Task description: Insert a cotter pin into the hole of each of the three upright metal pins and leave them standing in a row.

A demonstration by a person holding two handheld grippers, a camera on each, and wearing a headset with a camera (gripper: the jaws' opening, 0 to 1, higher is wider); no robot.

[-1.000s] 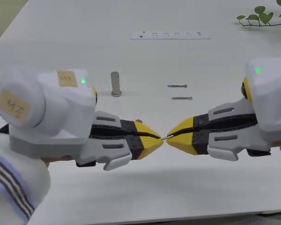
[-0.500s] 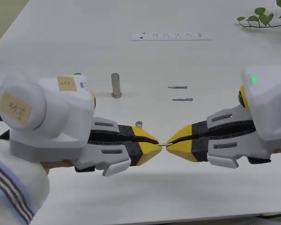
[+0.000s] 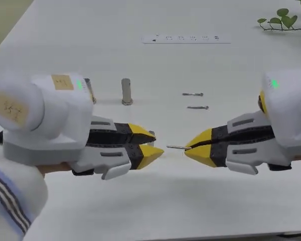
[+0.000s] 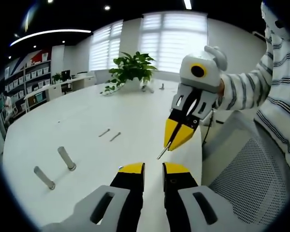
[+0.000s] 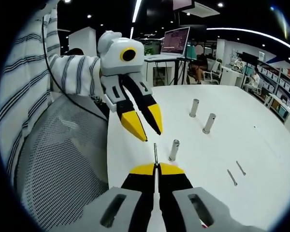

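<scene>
Here the right gripper (image 3: pixel 189 149) pinches a slim metal cotter pin (image 3: pixel 176 147); left gripper (image 3: pixel 157 143) stands parted, empty.

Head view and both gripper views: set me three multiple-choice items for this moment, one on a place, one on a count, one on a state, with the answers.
1. Where is the raised cotter pin?
A. In the tips of the right gripper
B. In the tips of the left gripper
C. Gripped by both grippers at once

2. How many loose cotter pins lie on the table?
A. One
B. Two
C. Four

3. The left gripper is:
A. open and empty
B. shut on a cotter pin
C. shut on nothing

Answers:
1 A: the pin sticks out from the right gripper's closed tips, clear of the left gripper.
2 B: the head view shows two lying side by side beyond the grippers.
3 A: its jaws stand apart with nothing between them.
</scene>
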